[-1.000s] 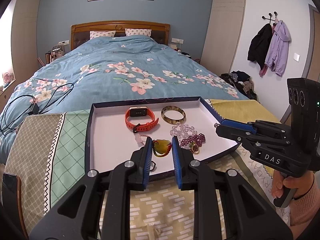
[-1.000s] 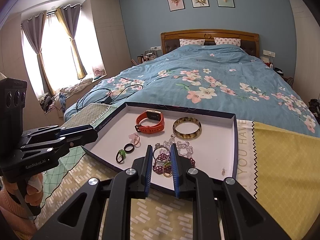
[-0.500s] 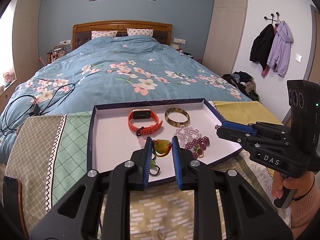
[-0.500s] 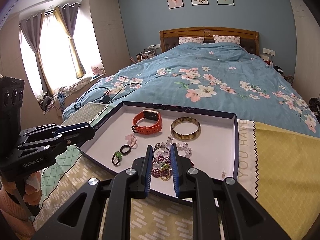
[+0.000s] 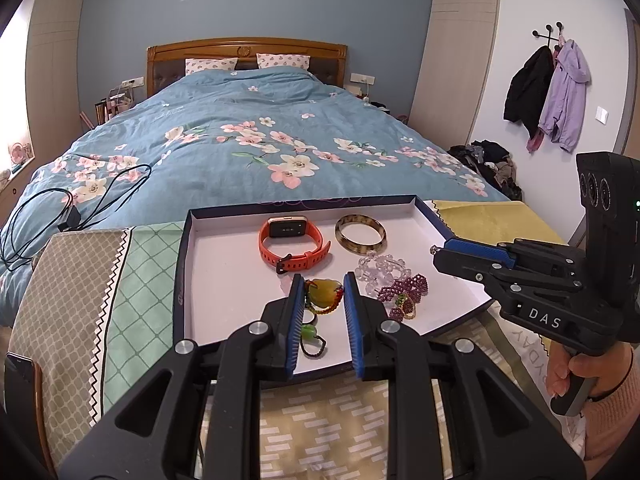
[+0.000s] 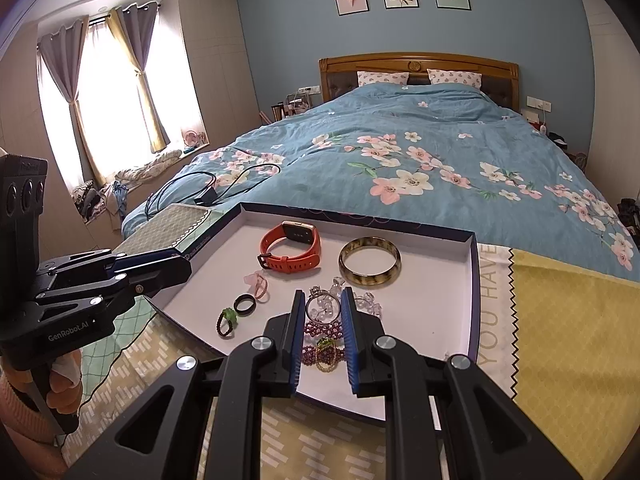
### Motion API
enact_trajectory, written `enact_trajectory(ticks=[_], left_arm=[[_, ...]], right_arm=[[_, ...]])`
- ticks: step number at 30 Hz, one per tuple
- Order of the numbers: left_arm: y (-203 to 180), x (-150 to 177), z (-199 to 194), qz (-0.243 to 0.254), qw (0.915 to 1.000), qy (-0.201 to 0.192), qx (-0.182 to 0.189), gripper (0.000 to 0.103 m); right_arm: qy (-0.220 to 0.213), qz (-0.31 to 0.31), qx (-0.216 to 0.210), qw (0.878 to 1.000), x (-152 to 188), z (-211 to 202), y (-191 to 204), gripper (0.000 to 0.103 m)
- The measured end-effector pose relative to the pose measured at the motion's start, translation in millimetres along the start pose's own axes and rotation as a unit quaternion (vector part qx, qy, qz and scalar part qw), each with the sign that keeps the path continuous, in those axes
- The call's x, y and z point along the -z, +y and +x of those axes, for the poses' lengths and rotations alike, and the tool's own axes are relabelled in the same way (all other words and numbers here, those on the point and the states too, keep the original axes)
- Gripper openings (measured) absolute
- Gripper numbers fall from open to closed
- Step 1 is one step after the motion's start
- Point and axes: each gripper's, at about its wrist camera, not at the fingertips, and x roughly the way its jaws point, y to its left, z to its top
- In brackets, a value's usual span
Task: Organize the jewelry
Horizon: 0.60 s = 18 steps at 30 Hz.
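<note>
A shallow white tray (image 5: pixel 224 264) with a dark rim holds the jewelry: an orange smartwatch (image 5: pixel 294 242), a brown bangle (image 5: pixel 360 234), clear beads (image 5: pixel 378 268), a purple bead bracelet (image 5: pixel 404 290) and small rings (image 6: pixel 244 304). My left gripper (image 5: pixel 320 292) is shut on a yellow-green pendant bracelet (image 5: pixel 324 294), held just above the tray. My right gripper (image 6: pixel 323 306) is shut on a silver ring (image 6: pixel 322 306) above the purple beads (image 6: pixel 320 340). A green-stone ring (image 6: pixel 228 320) lies at the tray's near left.
The tray sits on a patterned cloth (image 5: pixel 100 288) at the foot of a floral blue bed (image 5: pixel 260 140). A black cable (image 5: pixel 60 208) lies on the bed's left side. Coats (image 5: pixel 548 92) hang on the right wall. A phone (image 5: pixel 20 372) lies at the cloth's left edge.
Both grippers have drawn back slightly toward the near edge of the tray, each keeping its piece between its fingers. The jewelry on the tray has not moved.
</note>
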Motion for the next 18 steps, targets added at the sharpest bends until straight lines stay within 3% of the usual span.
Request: enact_trajectory(ticks=[18], left_arm=[[5.0, -0.9, 7.7, 0.001, 1.0000, 0.002, -0.003, 0.020]], right_arm=[[0.009, 0.002, 0.007, 1.000, -3.3, 8.4, -5.2, 0.016]])
